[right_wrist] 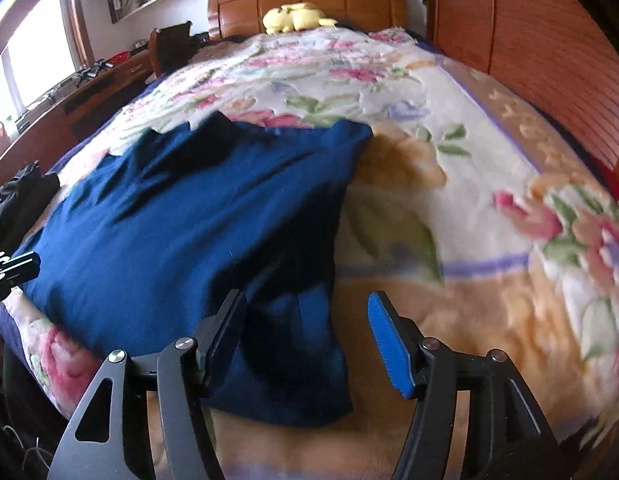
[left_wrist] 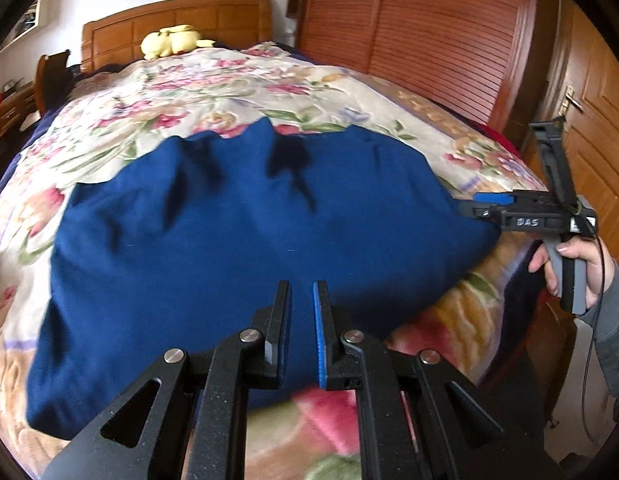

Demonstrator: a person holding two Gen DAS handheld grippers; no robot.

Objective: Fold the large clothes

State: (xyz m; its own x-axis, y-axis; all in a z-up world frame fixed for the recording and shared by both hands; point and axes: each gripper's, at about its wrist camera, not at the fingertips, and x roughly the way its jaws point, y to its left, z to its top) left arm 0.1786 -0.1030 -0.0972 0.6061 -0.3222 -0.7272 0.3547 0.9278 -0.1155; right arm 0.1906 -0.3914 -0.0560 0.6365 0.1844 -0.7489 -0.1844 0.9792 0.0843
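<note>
The blue garment [left_wrist: 245, 240] lies on the bed [left_wrist: 293, 92], long axis toward the headboard. Only the left view shows a hand [left_wrist: 581, 264]. Left gripper [left_wrist: 301, 300] jaws nearly closed, empty; right gripper [right_wrist: 305, 320] jaws open, gripping nothing.

The left gripper [left_wrist: 301, 292] points downward, its 2 fingers nearly together with nothing between them. The right gripper [right_wrist: 307, 304] stands wide apart, gripped by a hand [left_wrist: 577, 264].

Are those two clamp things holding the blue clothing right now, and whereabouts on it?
Neither holds it. The right gripper stands open over the blue garment; the left gripper is shut on nothing.
</note>
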